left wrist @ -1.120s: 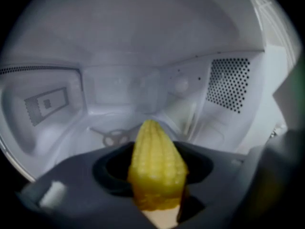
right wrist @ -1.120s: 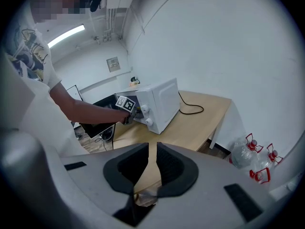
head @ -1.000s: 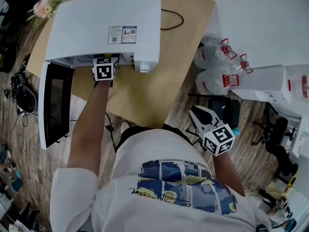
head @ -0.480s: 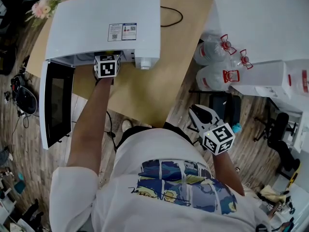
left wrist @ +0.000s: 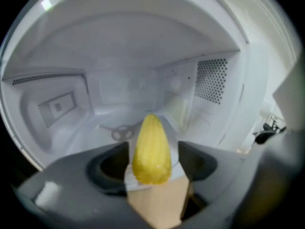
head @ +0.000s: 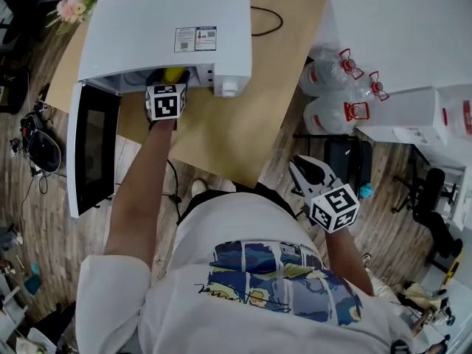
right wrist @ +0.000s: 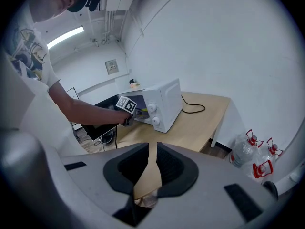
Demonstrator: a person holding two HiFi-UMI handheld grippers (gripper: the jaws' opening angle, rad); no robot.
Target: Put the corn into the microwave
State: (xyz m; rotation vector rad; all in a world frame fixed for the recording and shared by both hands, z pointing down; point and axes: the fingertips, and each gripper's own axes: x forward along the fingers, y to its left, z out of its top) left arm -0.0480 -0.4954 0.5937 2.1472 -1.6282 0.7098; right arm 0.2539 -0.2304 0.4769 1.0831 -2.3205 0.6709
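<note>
- The wooden table (head: pixel 243 127) is the biggest thing, and its near edge is just in front of the person in the white shirt (head: pixel 243 286)
- The white microwave (head: pixel 169 32) stands on the left half of the table, close to the far left corner
- The microwave door (head: pixel 92 153) is swung wide open and hangs out past the left edge of the table
- Two big water bottles (head: pixel 333 98) with red handles sit on the floor, just beside the right edge of the table
- The left gripper (left wrist: pixel 153 157) reaches into the mouth of the microwave. Its jaws are opening. The corn is between them, but the dark pads (left wrist: pixel 108 165) do not press on it, and a thin gap shows on each side
- The right gripper (right wrist: pixel 151 163) is held low at the person's right side, well away from the microwave. It points toward the near edge of the table. Its jaws are only a little bit apart, and it holds nothing
- The yellow corn (left wrist: pixel 150 142) points into the microwave, tip first. Its thick end is at the front lip of the microwave floor, with bare table showing just below it
- A black cable (head: pixel 267 19) lies on the table near the far edge, behind the microwave
- A small bunch of pink flowers (head: pixel 74 6) sits at the far left corner, behind the microwave
</note>
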